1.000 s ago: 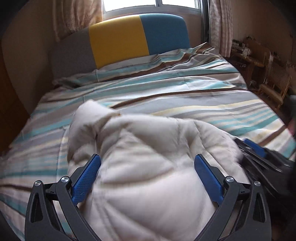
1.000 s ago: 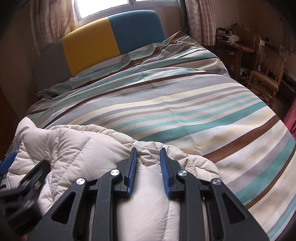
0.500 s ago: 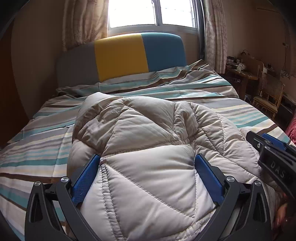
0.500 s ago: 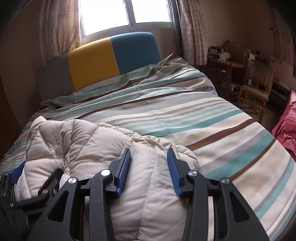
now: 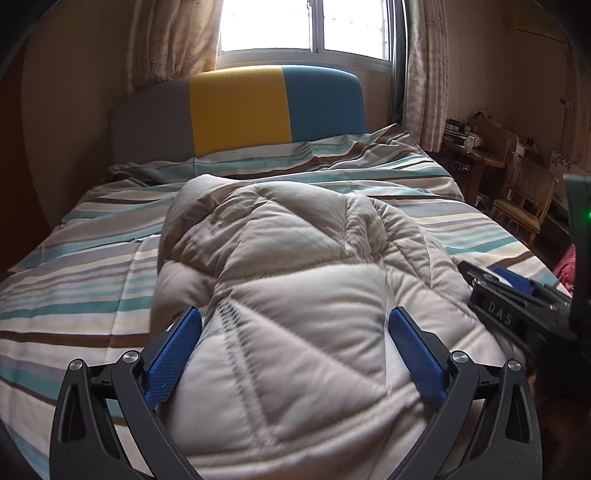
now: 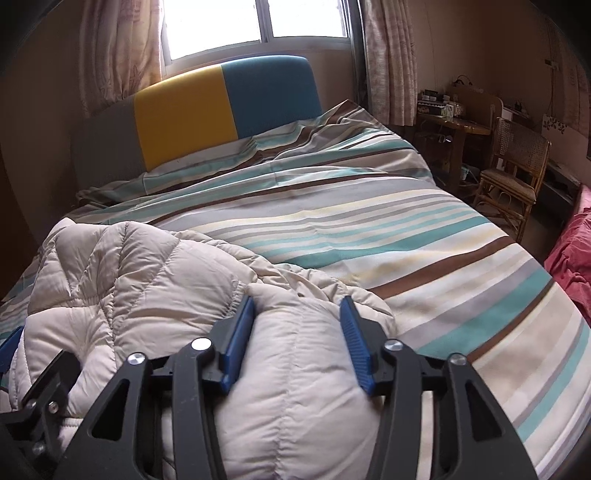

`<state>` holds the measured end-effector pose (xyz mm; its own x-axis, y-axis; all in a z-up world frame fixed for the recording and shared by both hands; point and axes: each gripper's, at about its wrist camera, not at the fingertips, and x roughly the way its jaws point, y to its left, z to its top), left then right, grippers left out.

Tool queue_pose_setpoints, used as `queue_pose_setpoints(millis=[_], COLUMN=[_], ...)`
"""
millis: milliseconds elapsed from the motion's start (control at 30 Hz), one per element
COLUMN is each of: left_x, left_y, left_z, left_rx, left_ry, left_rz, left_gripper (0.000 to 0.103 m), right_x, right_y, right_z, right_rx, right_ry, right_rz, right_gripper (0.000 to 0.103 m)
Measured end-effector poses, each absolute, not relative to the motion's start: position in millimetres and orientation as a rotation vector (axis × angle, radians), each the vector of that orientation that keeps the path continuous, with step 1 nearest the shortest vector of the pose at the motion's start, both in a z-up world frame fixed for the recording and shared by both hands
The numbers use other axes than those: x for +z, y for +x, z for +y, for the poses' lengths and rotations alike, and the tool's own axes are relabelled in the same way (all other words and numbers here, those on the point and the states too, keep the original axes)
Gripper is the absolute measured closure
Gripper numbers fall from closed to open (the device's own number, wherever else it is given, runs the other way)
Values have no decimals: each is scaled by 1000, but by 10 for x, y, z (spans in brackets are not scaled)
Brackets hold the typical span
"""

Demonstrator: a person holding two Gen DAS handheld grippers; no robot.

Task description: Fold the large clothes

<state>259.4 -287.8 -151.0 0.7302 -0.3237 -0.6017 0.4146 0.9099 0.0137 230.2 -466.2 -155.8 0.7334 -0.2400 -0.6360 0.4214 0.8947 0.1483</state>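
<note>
Your left gripper (image 5: 295,332) stands wide open astride the puffy cream jacket (image 5: 295,295); your right gripper (image 6: 297,321), just opening, straddles its bulge without pinching. The jacket lies on the striped bed (image 6: 424,240), nearer you than the headboard (image 6: 207,110).

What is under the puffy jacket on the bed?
The quilted jacket lies on the striped bedcover, which shows all around it. Whatever lies directly beneath the jacket is covered.

Both wrist views close above the quilted jacket (image 5: 295,295), facing the headboard (image 6: 221,107), sharing jacket, striped bed (image 6: 406,229), window (image 5: 306,26)
</note>
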Motion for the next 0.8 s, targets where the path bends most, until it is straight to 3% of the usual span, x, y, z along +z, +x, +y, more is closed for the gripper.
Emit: queue_pose_setpoints(millis=[233, 367, 800], left_x=[-1463, -1687, -1592], left_y=[2352, 2493, 2432], left_z=[-2474, -2408, -2027], left_rx=[-364, -434, -450], left_ry=[140, 60, -106], left_rz=[592, 705, 831], left_gripper=[3, 3, 3], right_x=[-1498, -1622, -1377], right_y=[1848, 1859, 1607], right_z=[-4523, -4531, -4446], right_rx=[-350, -353, -360], right_ry=[254, 278, 346], right_rz=[617, 641, 722], right_gripper=[45, 45, 37])
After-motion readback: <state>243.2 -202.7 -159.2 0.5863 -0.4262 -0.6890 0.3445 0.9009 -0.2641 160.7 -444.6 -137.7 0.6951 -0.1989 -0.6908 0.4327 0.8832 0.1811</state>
